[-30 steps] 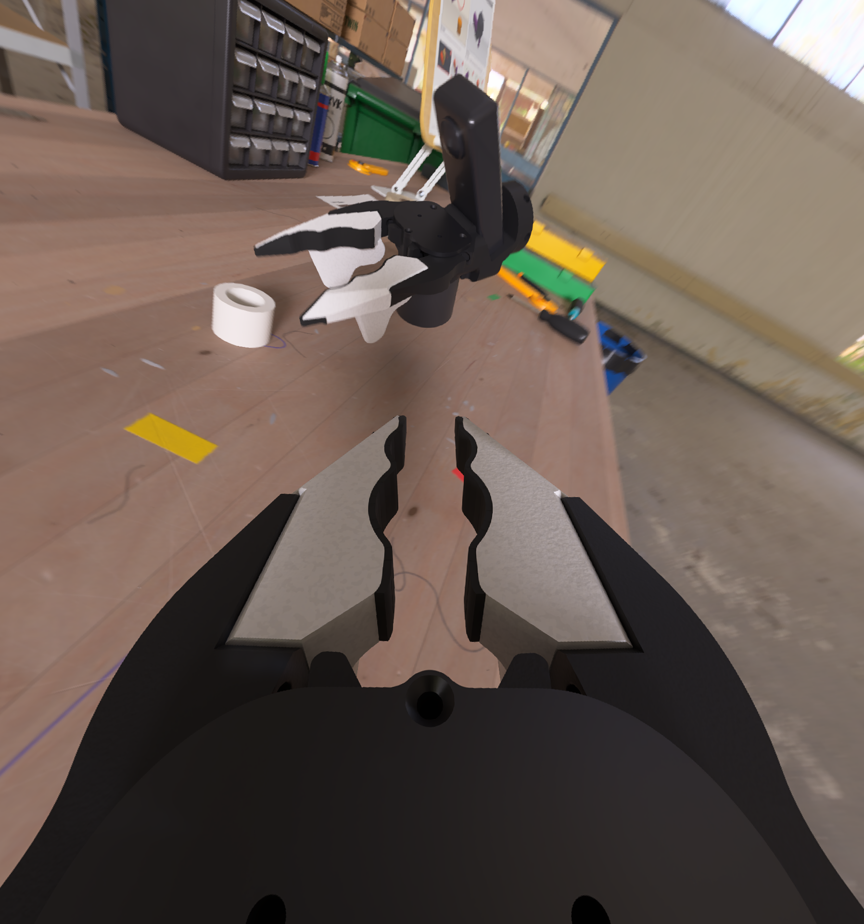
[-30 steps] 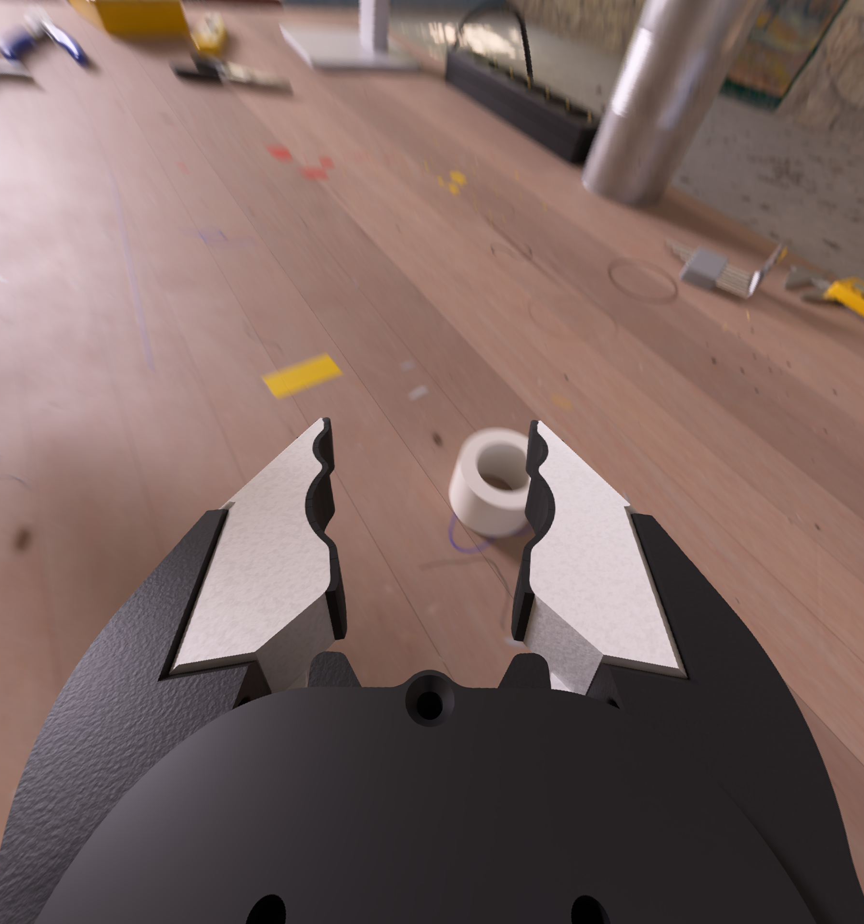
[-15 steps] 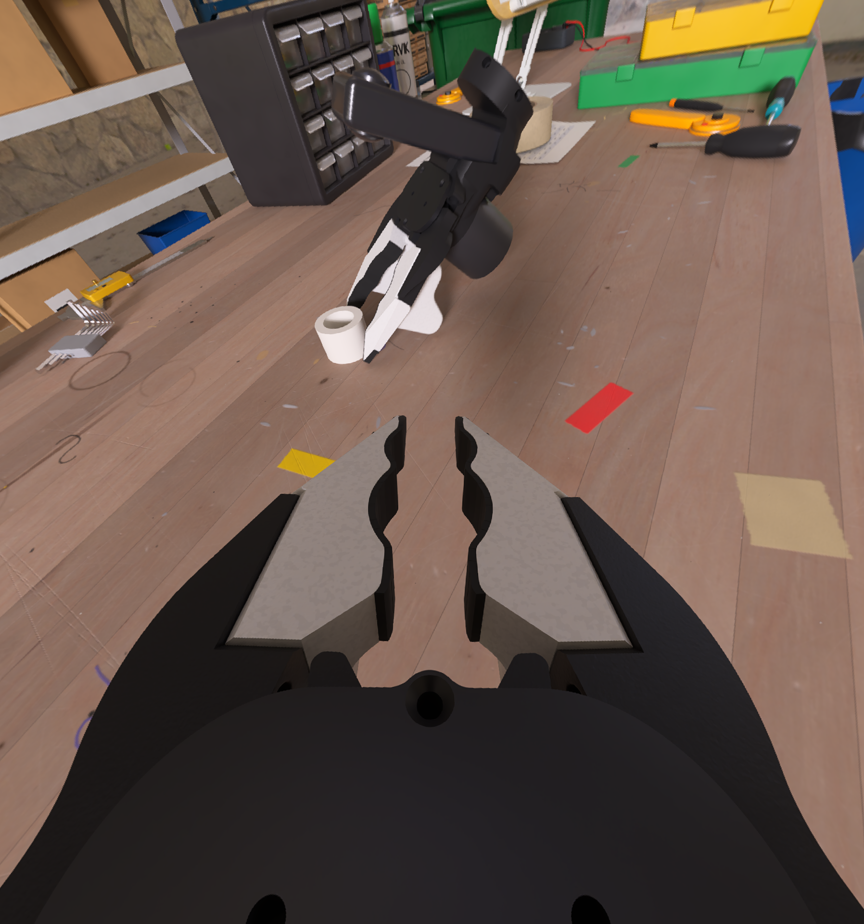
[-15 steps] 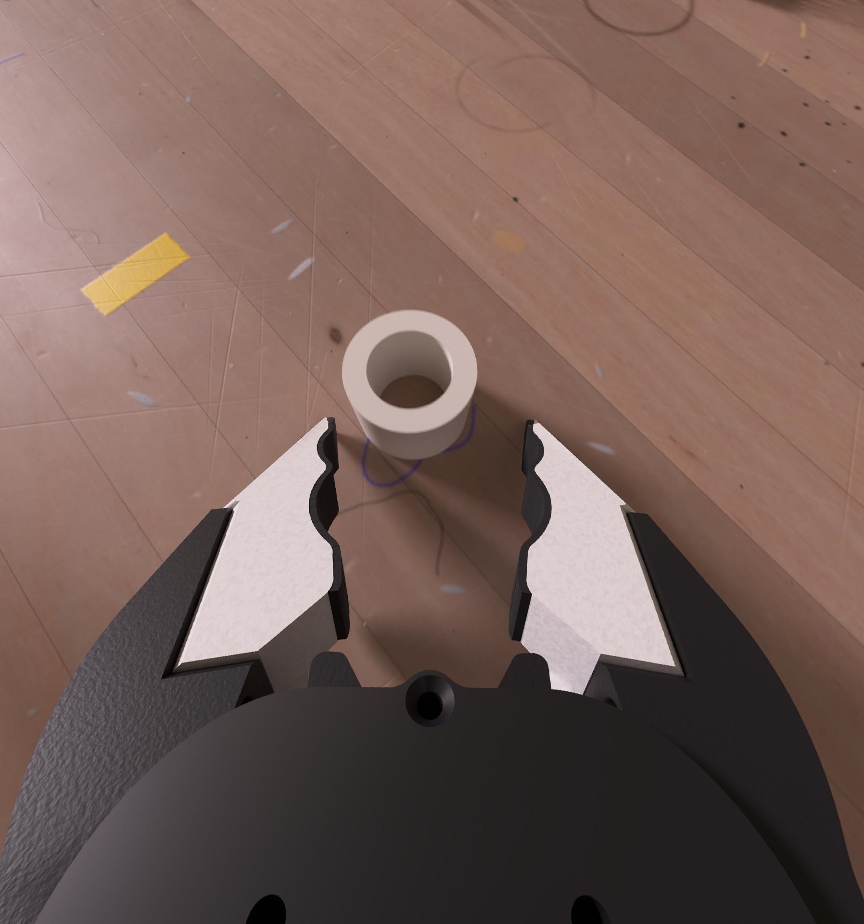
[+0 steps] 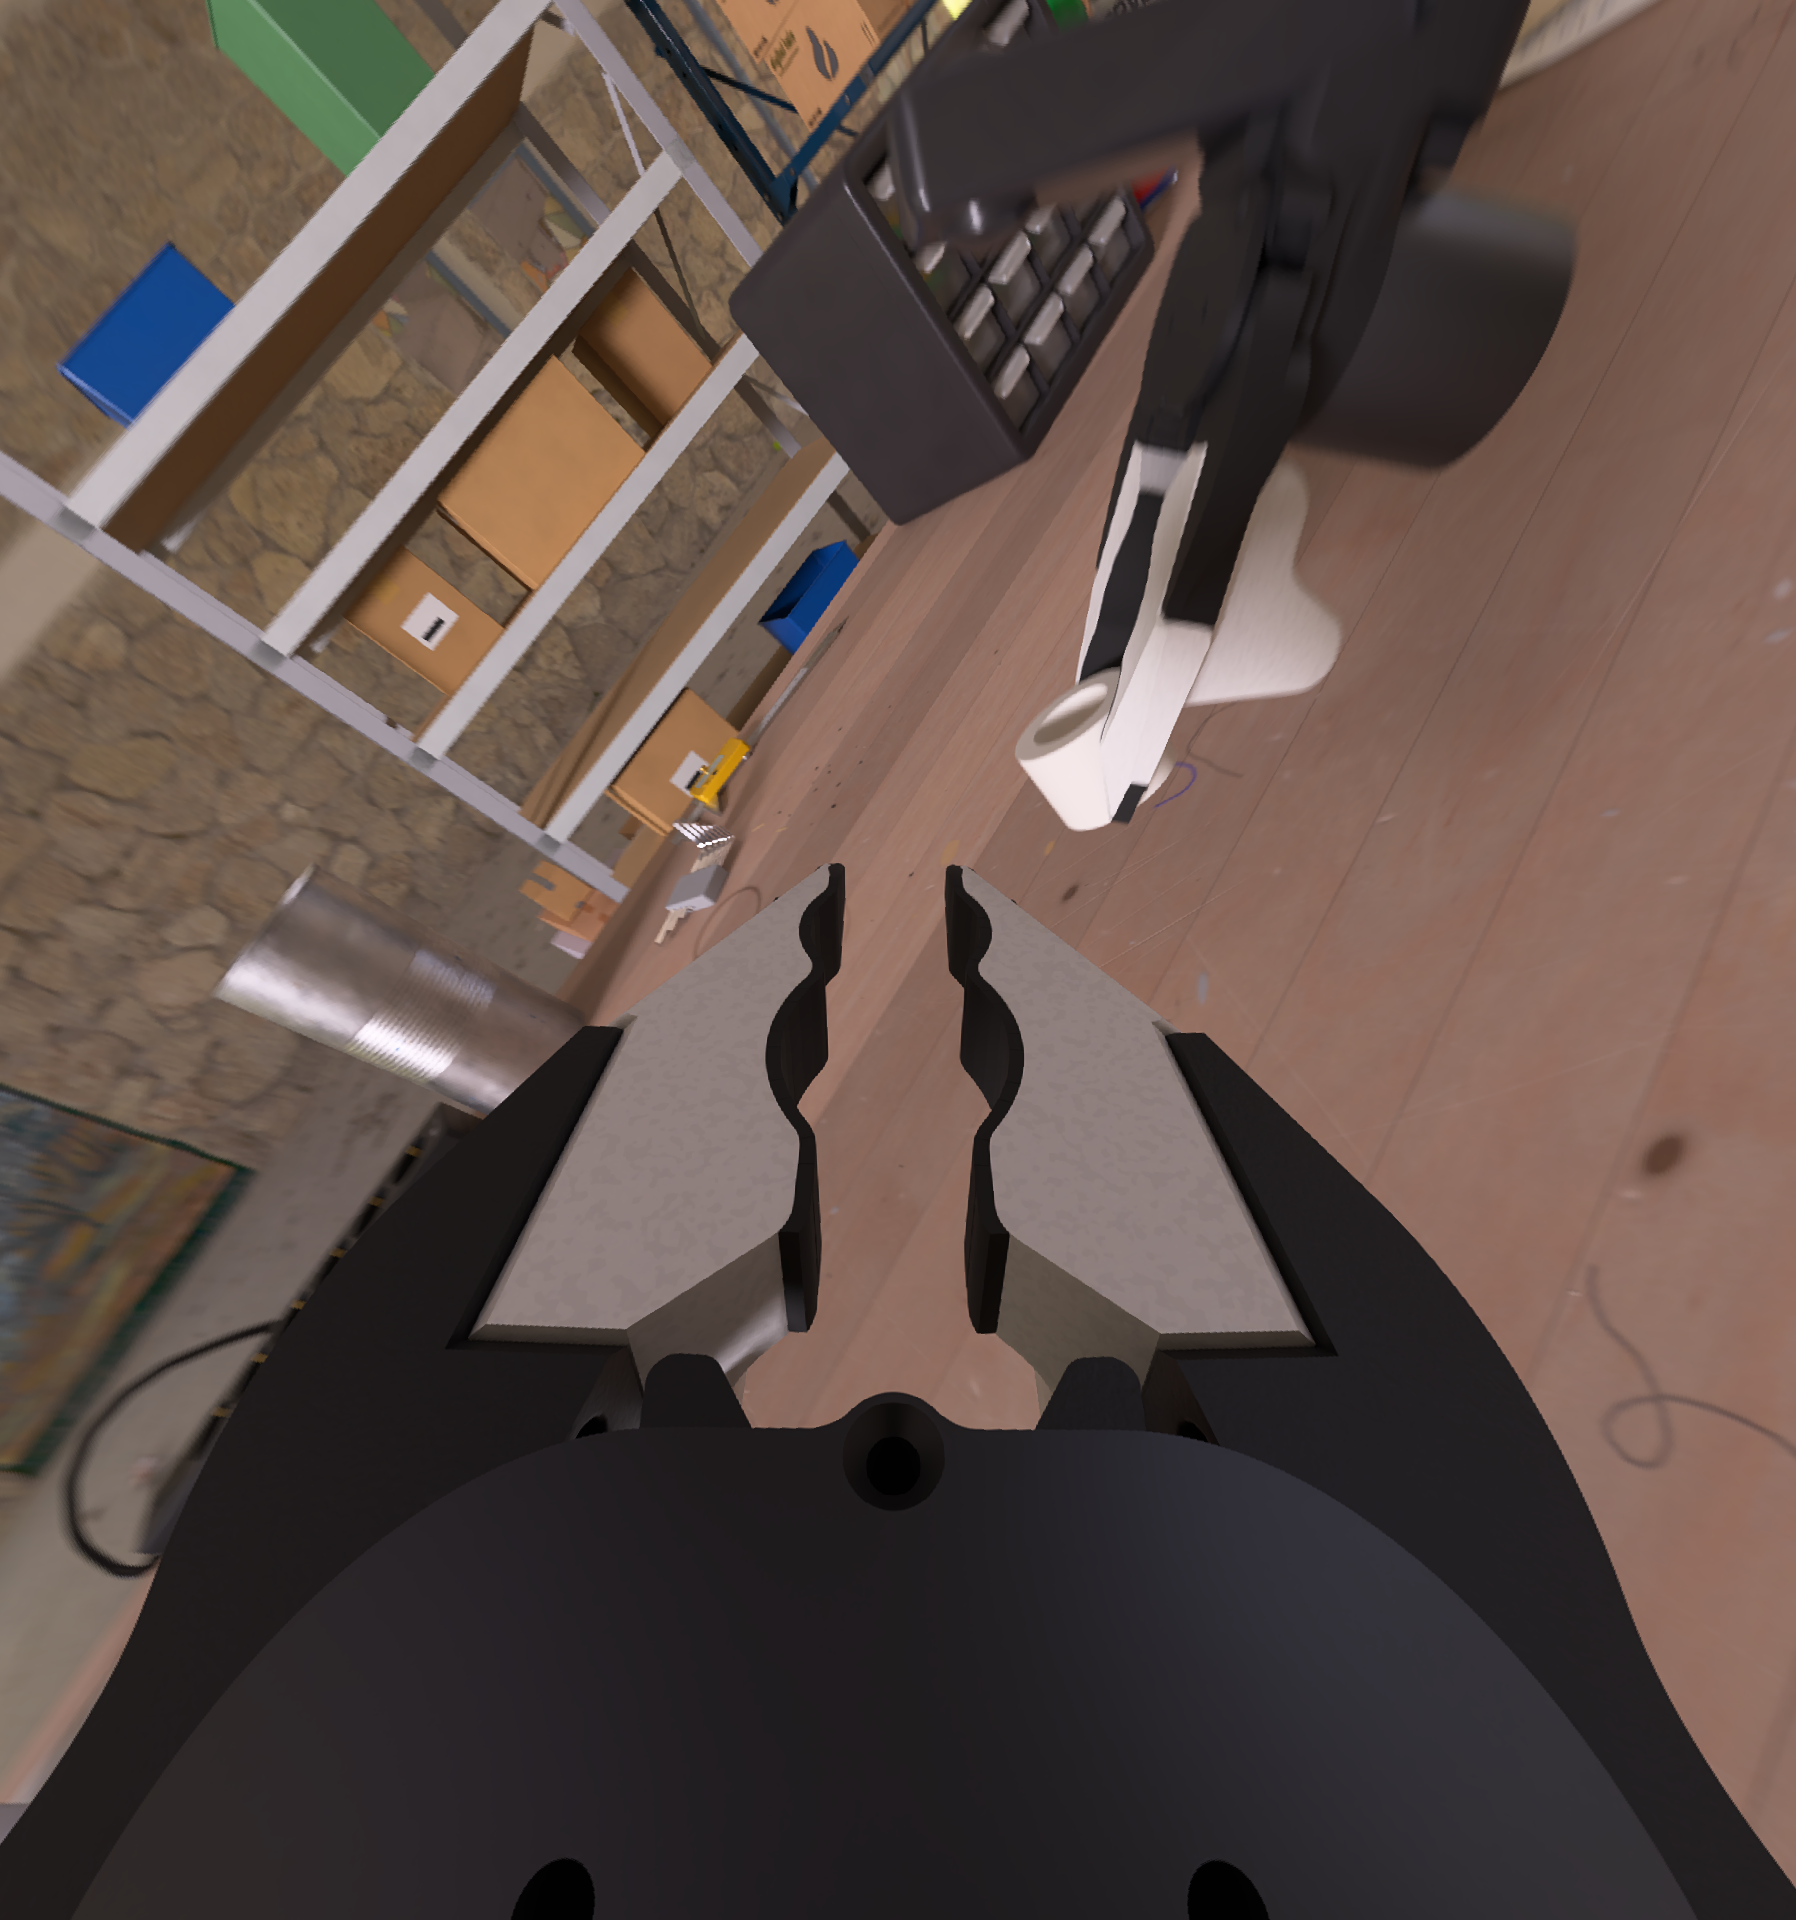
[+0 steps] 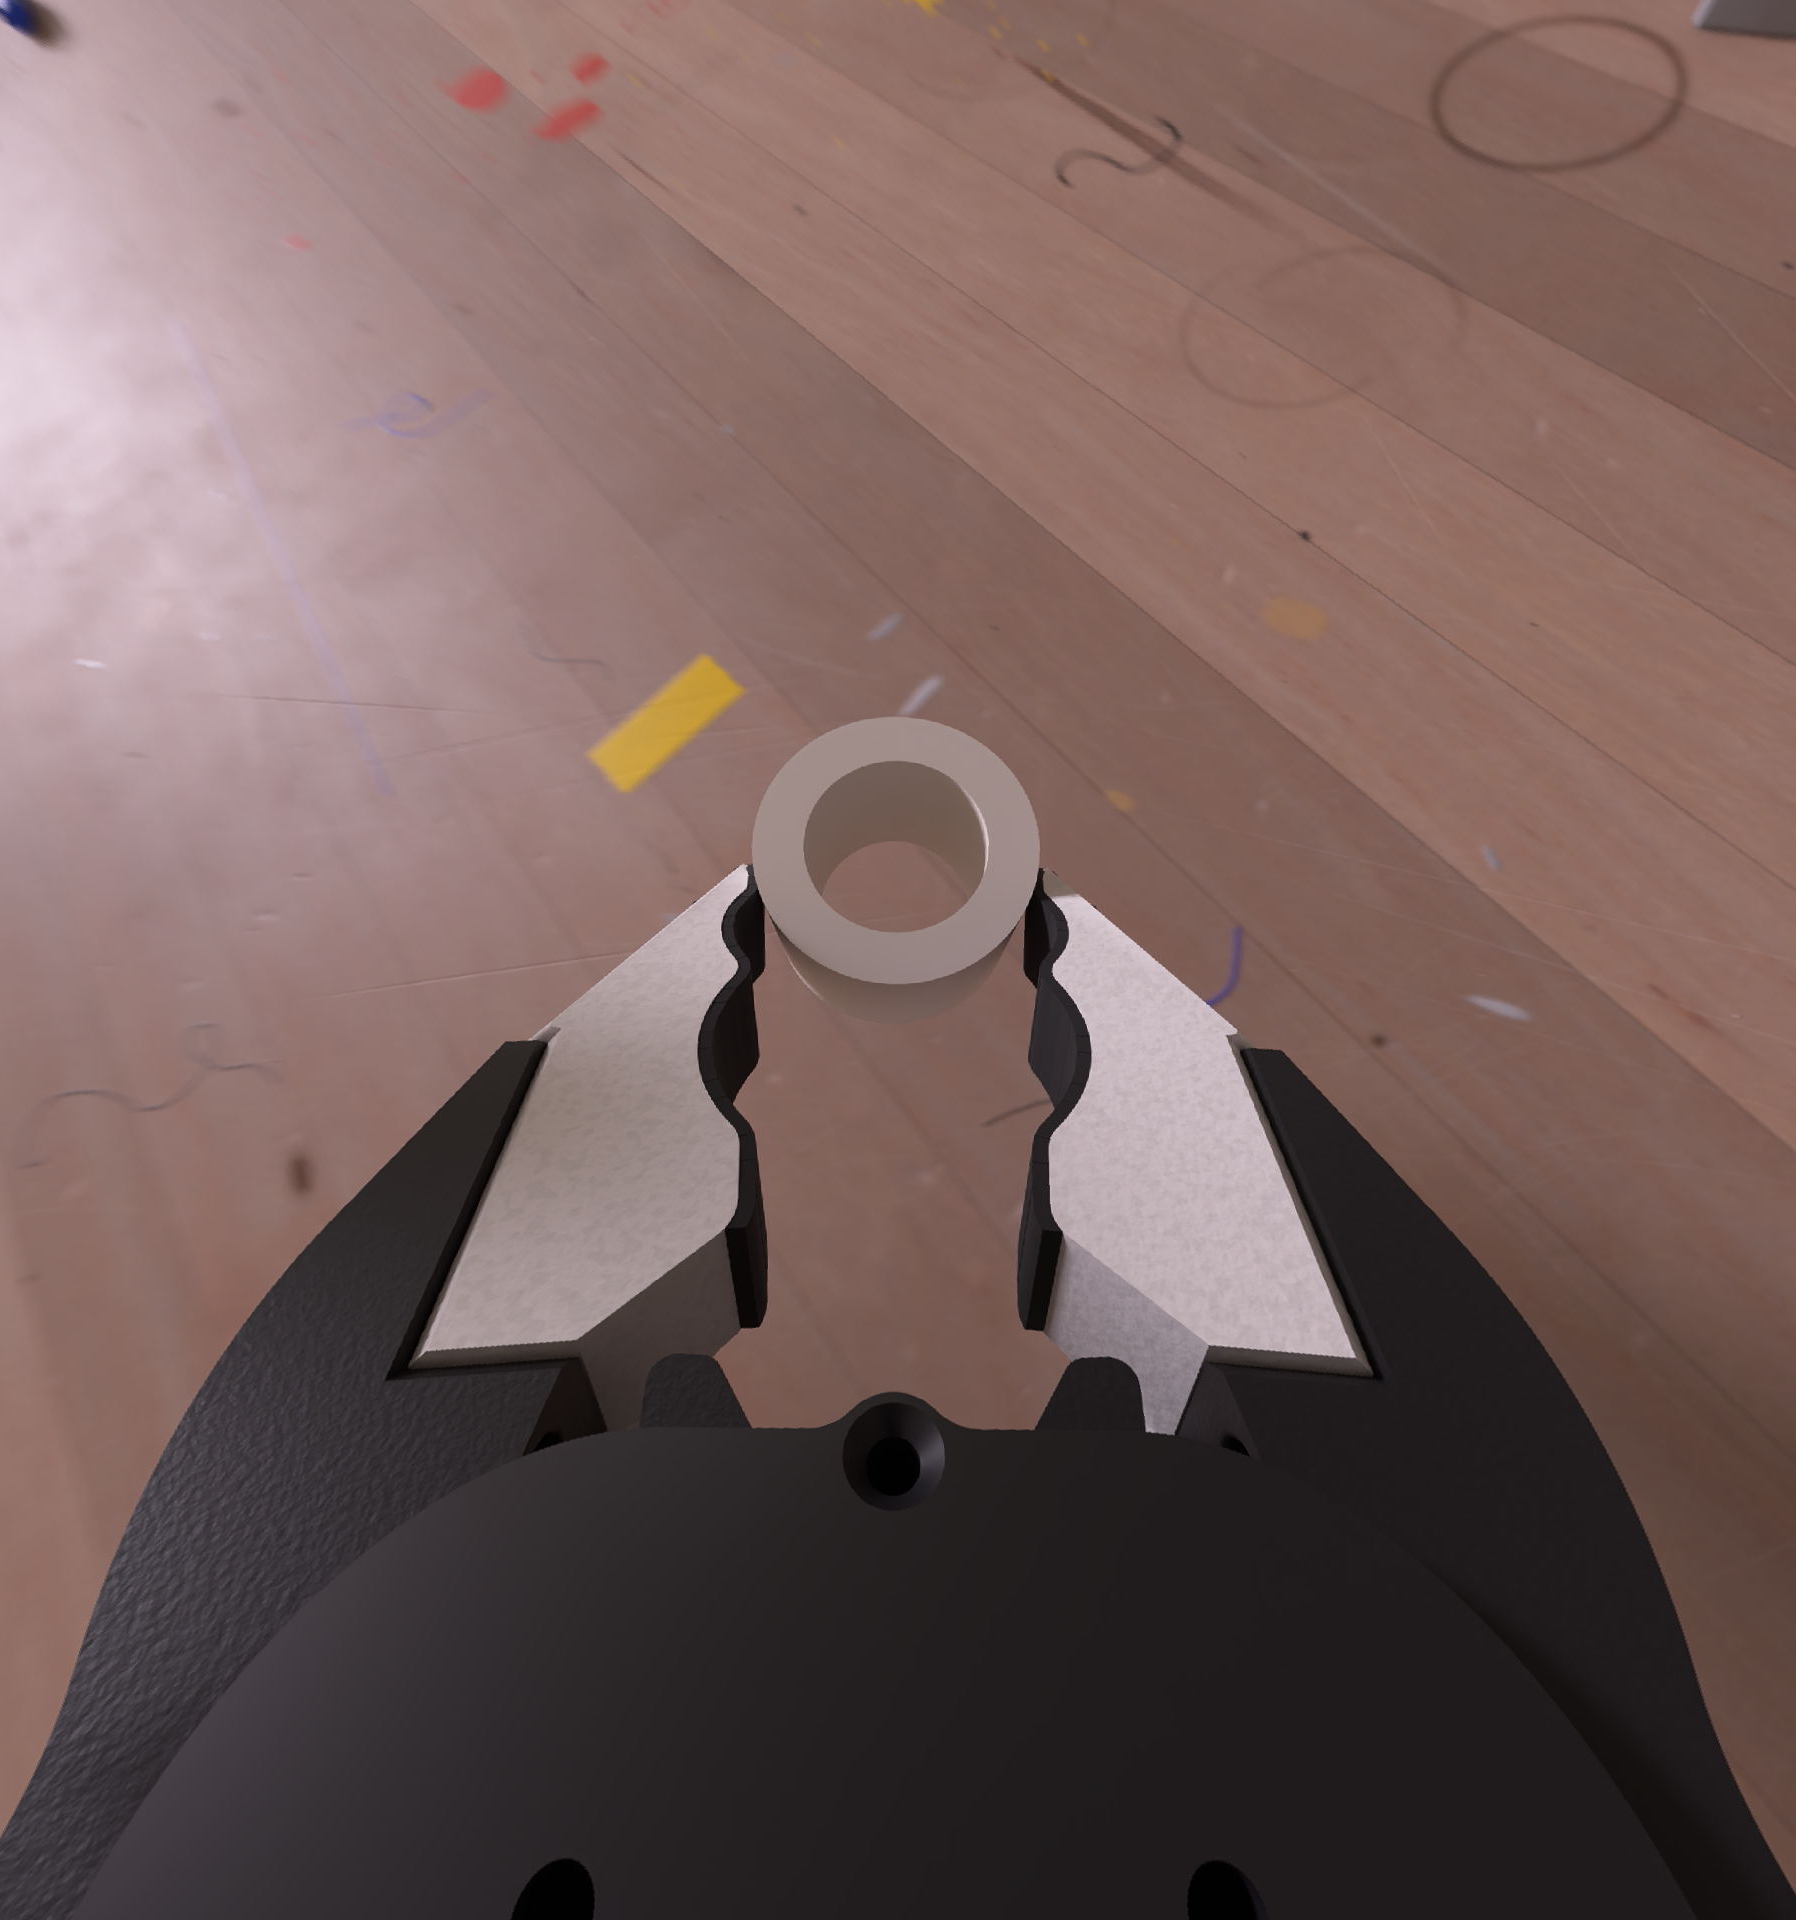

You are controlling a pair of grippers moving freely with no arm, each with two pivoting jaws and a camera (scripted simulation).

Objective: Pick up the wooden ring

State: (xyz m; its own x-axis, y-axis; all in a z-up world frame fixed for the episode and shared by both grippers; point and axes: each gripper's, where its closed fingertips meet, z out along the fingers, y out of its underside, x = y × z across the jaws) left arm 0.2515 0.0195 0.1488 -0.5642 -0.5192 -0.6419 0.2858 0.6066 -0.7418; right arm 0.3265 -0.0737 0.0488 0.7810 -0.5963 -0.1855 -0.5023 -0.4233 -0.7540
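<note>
One wooden ring [image 6: 895,906], pale, sits clamped at the tips of the right gripper [image 6: 895,914] above the desk [image 6: 1289,727]. Only the left wrist view shows shelving [image 5: 520,436] and a drawer cabinet [image 5: 935,343] — the left gripper [image 5: 892,883], jaws slightly parted, holds nothing.

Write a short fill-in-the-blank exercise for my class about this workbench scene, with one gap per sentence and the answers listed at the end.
1. The wooden ring sits between the fingertips of the ______ tool.
2. The left tool holds ______ between its fingers.
3. The strip of tape lying flat on the bench just beyond the ring is ______ in colour.
4. Seen from above, the ring's hole points ______.

Answers: right; nothing; yellow; upward
</note>
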